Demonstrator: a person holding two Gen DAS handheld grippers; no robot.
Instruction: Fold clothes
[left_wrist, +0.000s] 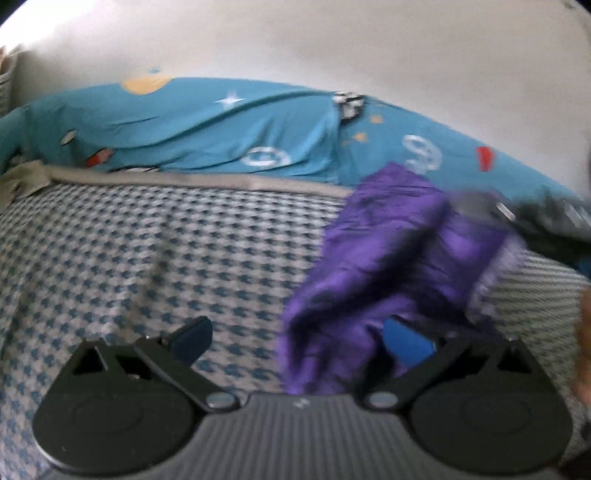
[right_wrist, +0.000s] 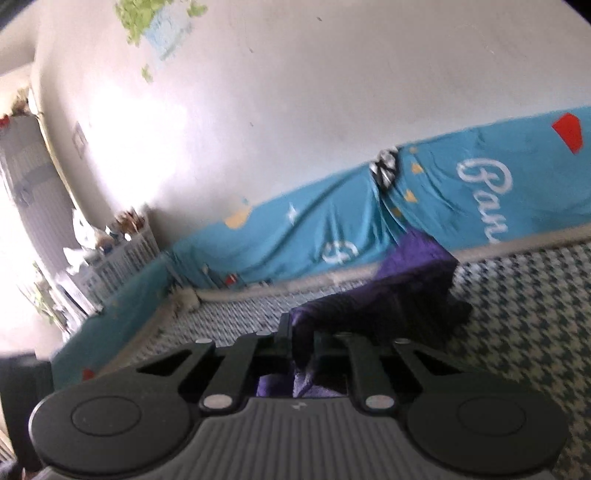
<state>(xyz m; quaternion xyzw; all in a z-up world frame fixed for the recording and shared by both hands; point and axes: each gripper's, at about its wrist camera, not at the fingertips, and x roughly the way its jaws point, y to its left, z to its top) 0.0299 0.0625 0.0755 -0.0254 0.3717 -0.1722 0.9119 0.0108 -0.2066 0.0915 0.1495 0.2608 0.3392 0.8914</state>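
A purple garment (left_wrist: 391, 266) of shiny cloth is lifted above a bed whose cover (left_wrist: 155, 251) has a blue-and-white houndstooth weave. In the left wrist view it hangs crumpled on the right side of the picture, stretching from the far right, where a blurred dark shape that seems to be the other tool (left_wrist: 546, 218) meets it, down to the near edge.

The left hand-held gripper (left_wrist: 301, 338) has its fingers spread wide apart. The left blue pad (left_wrist: 192, 338) stands free over the bed cover; the right blue pad (left_wrist: 406, 341) is partly wrapped by folds of the purple cloth, and nothing is pinched between the two.

The right hand-held gripper (right_wrist: 301, 343) has its fingers drawn close together, with a fold of the garment (right_wrist: 399, 288) clamped between them; dark purple cloth runs from the fingertips away toward the far right, where the rest lies bunched on the bed cover (right_wrist: 517, 332).

Along the far edge of the bed runs a grey band (left_wrist: 221, 182), and behind it a teal sheet (left_wrist: 207, 125) printed with stars, planets and white lettering covers the bottom of a white wall (left_wrist: 332, 44). In the right wrist view a white basket (right_wrist: 122, 254) of odds and ends stands at the far left corner.
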